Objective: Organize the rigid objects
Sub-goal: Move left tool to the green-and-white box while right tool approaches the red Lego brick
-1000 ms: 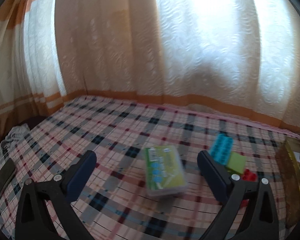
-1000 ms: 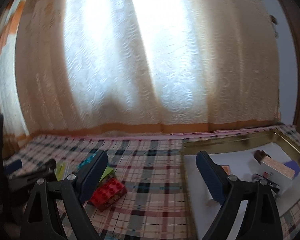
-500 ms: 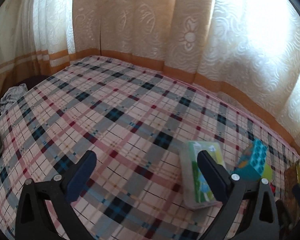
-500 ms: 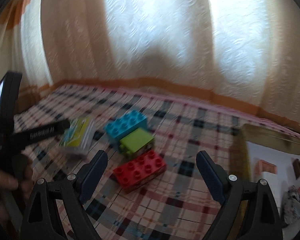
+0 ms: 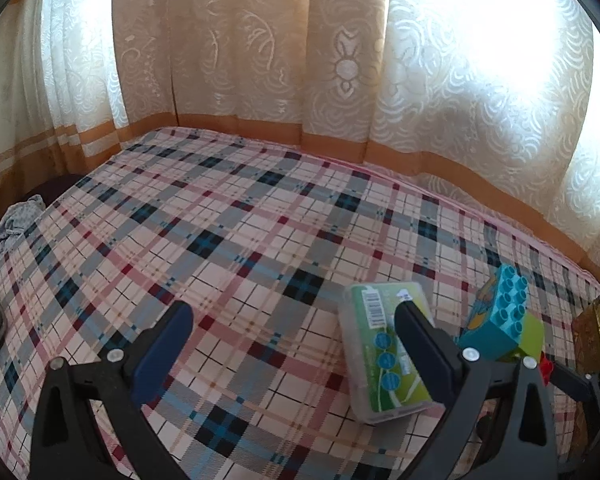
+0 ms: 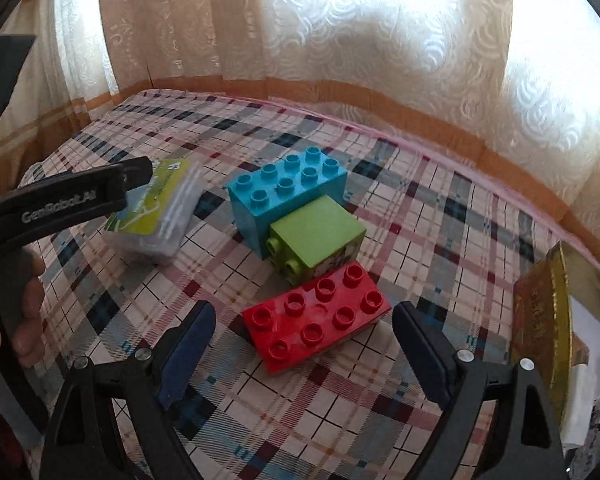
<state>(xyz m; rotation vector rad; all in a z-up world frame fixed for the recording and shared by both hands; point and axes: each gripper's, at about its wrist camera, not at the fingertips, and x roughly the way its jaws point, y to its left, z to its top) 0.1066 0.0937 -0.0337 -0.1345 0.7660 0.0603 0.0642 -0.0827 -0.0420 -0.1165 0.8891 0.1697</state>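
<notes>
A red brick lies flat on the plaid cloth, between the fingers of my right gripper. Its jaws are closing, and the pads stand clear of the brick on both sides. Just beyond lie a lime green brick on its side and a blue brick, touching each other. A clear case with a green label lies partly behind the right finger of my left gripper, which is open with only cloth between its fingers. The blue brick and the green brick sit at that view's right.
A gold-rimmed tray with small items stands at the right edge of the bed. Curtains hang along the far side. A person's hand holds the left gripper's handle at the left. Crumpled cloth lies off the bed's left edge.
The right gripper swung left and down from the tray to the bricks, and the red brick now lies between its fingers. The left gripper shifted, bringing the case behind its right finger.
</notes>
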